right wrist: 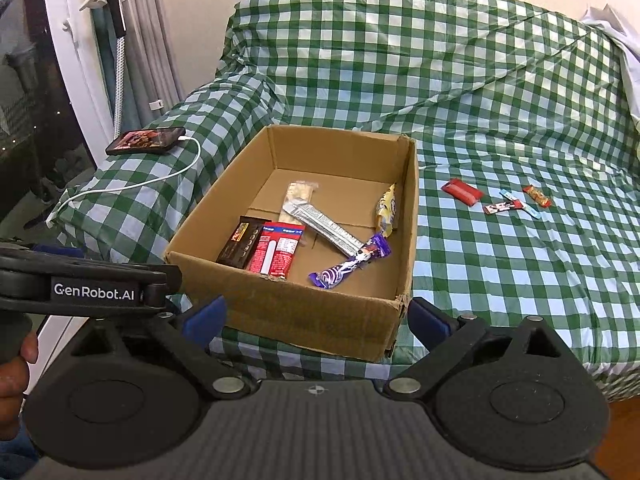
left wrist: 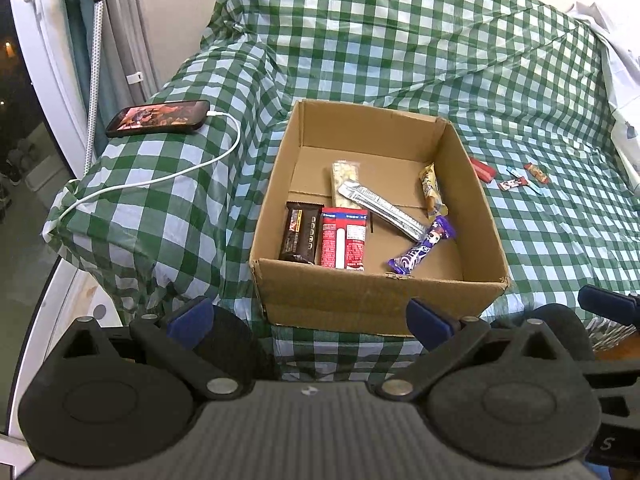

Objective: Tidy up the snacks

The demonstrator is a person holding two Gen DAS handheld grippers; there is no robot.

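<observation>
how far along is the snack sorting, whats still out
Done: six snacks lie in the cardboard box. In hand: nothing; the left tongs and right tongs are open and empty. Left: four small snacks on the checked cloth, including the red packet.

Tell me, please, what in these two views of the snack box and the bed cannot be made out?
- Printed text on the small snacks lying on the cloth: too small, both views.
- The cardboard box near inside corner: hidden by its front wall, left wrist view.
- The yellow packet: partly hidden against the box's right wall.
- The phone screen: blurred.
- The left gripper and right gripper: fingertips barely show; both are open and empty.
</observation>
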